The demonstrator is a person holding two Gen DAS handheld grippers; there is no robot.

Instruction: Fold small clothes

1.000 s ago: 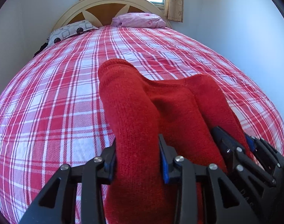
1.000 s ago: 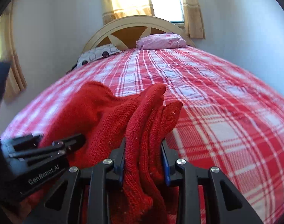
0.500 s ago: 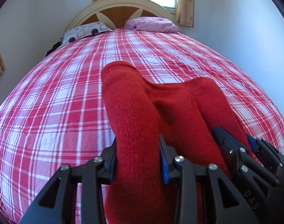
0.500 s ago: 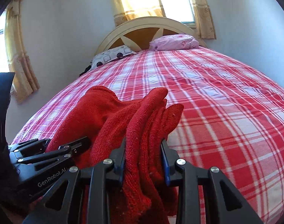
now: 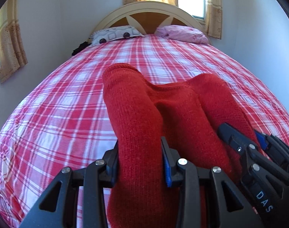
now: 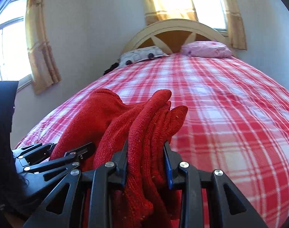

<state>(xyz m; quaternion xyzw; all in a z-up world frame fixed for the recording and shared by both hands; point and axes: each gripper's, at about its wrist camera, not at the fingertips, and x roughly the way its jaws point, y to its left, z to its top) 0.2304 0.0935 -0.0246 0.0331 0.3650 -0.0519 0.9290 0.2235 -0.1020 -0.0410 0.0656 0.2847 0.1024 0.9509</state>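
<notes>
A red knitted garment (image 5: 163,104) is held above the red-and-white plaid bed (image 5: 68,98). My left gripper (image 5: 139,161) is shut on its left edge. My right gripper (image 6: 146,161) is shut on several bunched layers of the same garment (image 6: 140,125). The right gripper also shows in the left wrist view (image 5: 245,142), close on the right. The left gripper shows in the right wrist view (image 6: 55,152), close on the left. The garment's lower part hangs hidden below both grippers.
A patterned grey pillow (image 5: 114,36) and a pink pillow (image 5: 182,34) lie against the cream headboard (image 5: 148,9). Curtained windows (image 6: 11,43) are on the left and back walls. A white wall (image 5: 258,47) runs along the bed's right side.
Both grippers have tilted upward with the garment, so more of the walls and windows shows. The grips have not changed.
</notes>
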